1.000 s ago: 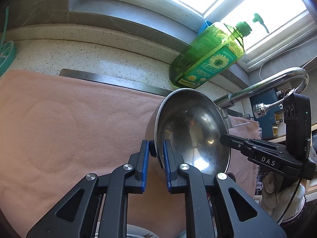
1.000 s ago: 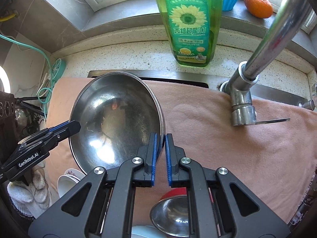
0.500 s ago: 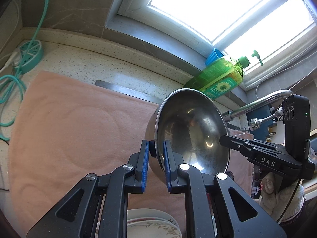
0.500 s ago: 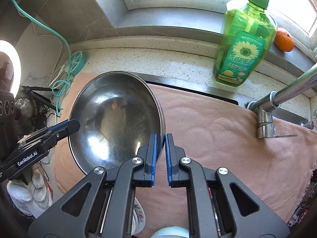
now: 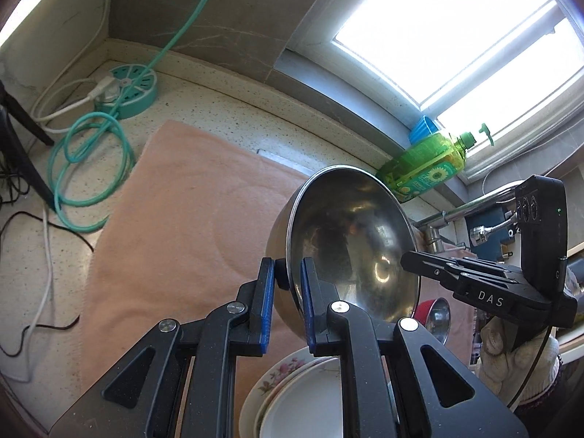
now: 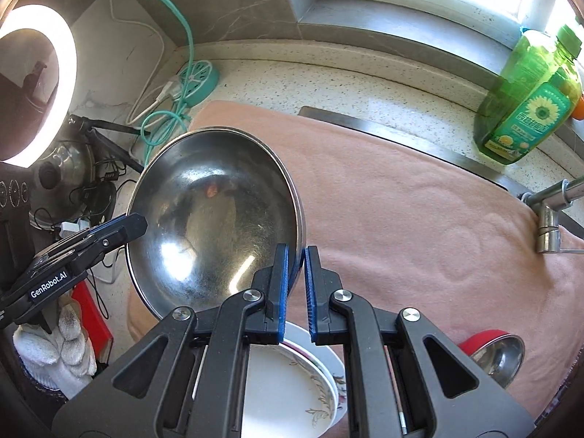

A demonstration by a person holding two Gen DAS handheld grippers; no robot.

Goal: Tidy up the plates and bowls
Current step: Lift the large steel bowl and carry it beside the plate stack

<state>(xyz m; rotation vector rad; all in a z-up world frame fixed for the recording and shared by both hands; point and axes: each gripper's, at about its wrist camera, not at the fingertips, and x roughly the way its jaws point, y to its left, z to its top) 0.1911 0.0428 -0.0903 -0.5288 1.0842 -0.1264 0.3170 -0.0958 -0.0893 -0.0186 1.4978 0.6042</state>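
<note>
step: carrying large round steel bowl (image 5: 350, 248) above pink towel (image 5: 182, 219) | left gripper (image 5: 286, 304), right gripper (image 6: 296, 286) clamped on opposite rims | next: lower level onto towel beside floral plates (image 6: 292, 383)

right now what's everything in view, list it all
steel bowl: one, silver, held tilted above the towel by both grippers
towel: one, pink, spread over the counter
plates: a stack, white with floral rims, near edge of towel below the bowl
small bowl: one, steel inside, red outside, on towel at right
soap bottle: one, green, by the window ledge
faucet: one, chrome, right of towel
power hub: one, teal, round, back left corner with coiled teal cord
ring light: one, white, far left
left gripper: shut on bowl rim
right gripper: shut on opposite rim
gloved hands: white, behind each gripper
</note>
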